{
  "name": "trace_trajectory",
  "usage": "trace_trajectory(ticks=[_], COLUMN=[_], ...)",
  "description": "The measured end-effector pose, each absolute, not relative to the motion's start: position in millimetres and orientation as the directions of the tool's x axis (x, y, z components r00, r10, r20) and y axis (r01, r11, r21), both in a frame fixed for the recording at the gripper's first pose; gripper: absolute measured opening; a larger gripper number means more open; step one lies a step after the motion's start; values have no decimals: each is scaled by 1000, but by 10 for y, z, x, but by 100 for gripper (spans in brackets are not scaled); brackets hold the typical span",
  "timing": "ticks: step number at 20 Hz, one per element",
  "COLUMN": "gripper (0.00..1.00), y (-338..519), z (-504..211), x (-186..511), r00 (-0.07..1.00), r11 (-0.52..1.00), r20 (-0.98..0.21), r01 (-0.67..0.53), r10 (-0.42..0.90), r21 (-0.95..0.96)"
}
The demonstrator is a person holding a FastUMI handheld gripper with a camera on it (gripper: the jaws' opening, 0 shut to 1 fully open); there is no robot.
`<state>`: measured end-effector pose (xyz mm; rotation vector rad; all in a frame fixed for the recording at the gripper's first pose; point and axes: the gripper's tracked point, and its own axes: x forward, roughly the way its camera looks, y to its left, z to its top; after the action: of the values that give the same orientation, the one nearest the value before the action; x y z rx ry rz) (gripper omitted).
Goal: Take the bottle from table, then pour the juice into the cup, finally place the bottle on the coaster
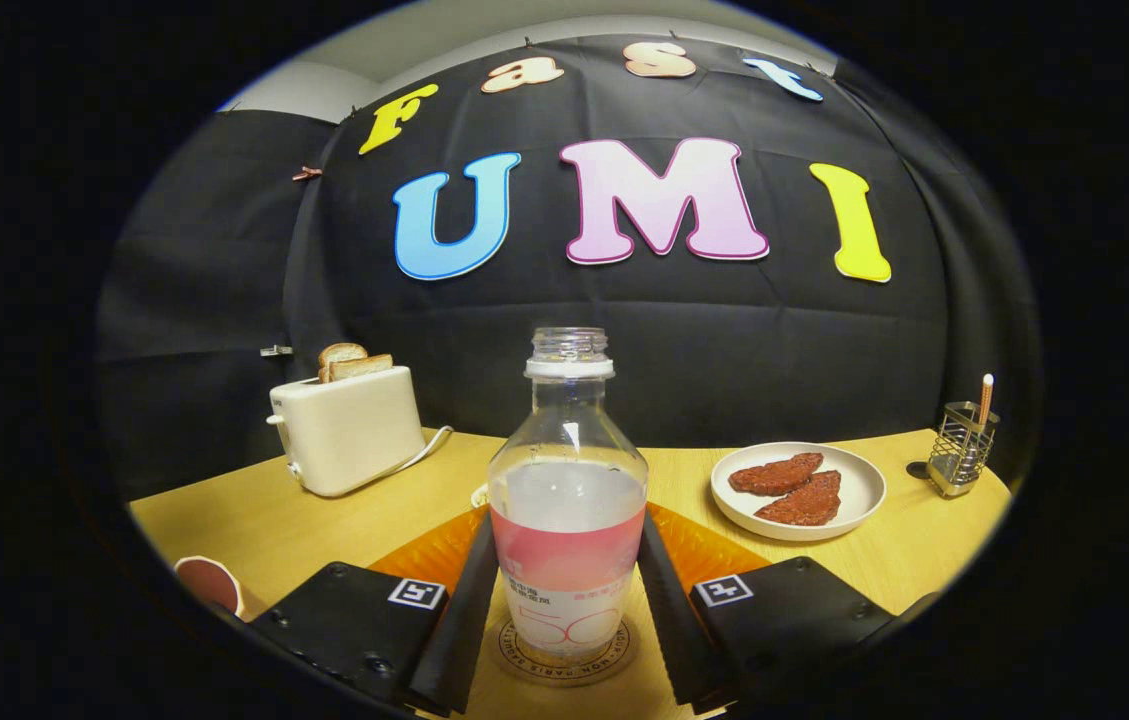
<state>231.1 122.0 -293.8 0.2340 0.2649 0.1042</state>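
A clear, uncapped plastic bottle [567,500] with a pink label stands upright on a round printed coaster [569,675], between my two fingers. My gripper [565,530] is shut on the bottle, with a black finger [464,610] against each side at label height. Pale liquid fills the bottle to about its shoulder. The rim of a reddish-brown cup [209,585] sits on the table to the left of the left finger.
An orange mat [424,550] lies under the coaster on the wooden table [264,520]. A cream toaster [349,425] with toast stands at the back left. A white plate [859,490] with two brown patties and a wire holder [962,450] are at the right.
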Motion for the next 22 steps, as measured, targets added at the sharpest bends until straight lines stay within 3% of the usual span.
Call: trace_trajectory(ticks=[8, 11, 22], gripper=[80, 100, 99], y=[1320, 1305, 1140], z=[-3026, -3068, -2594], x=[2253, 2225, 1834], r00=[950, 945, 948], r11=[959, 962, 964], r20=[-263, -284, -272], r01=[-97, -91, -97], r10=[169, 164, 166], r21=[266, 256, 249])
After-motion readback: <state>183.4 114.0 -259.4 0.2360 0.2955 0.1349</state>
